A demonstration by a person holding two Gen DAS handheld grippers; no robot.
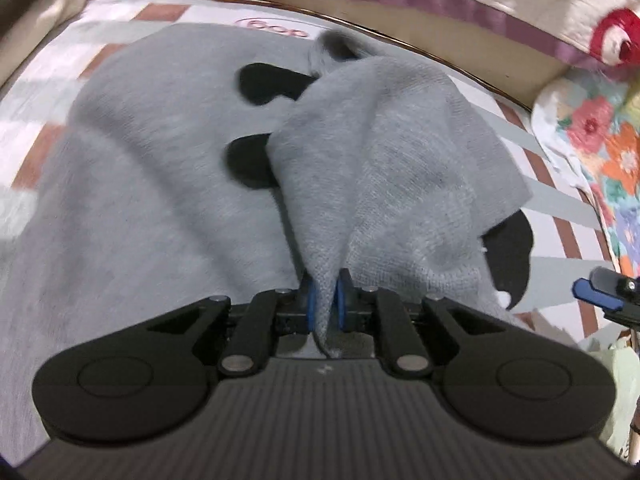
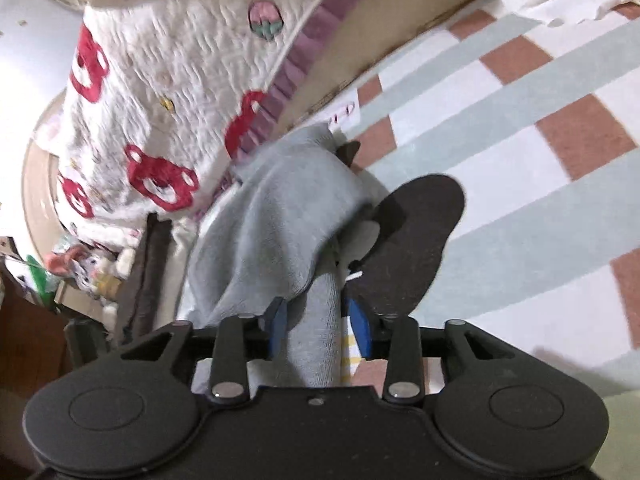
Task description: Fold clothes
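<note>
A grey garment [image 1: 160,160] with black patches [image 1: 264,84] lies spread on a checked sheet [image 1: 560,200]. My left gripper [image 1: 324,300] is shut on a raised fold of it, and the cloth drapes forward over the fingers. The blue tip of my right gripper [image 1: 600,288] shows at the right edge. In the right wrist view, a grey strip of the garment [image 2: 280,220] runs between the blue pads [image 2: 362,330] of my right gripper [image 2: 320,322]. Those pads stand apart and do not press on it. A large black patch [image 2: 412,240] hangs just right of the fingers.
A white quilt with red bear prints [image 2: 160,100] and a purple border is bunched along the bed's far side. A floral cloth [image 1: 592,136] lies at the right. The pink, white and pale green sheet [image 2: 520,140] stretches away. Toys and clutter [image 2: 92,268] sit beyond the bed's edge.
</note>
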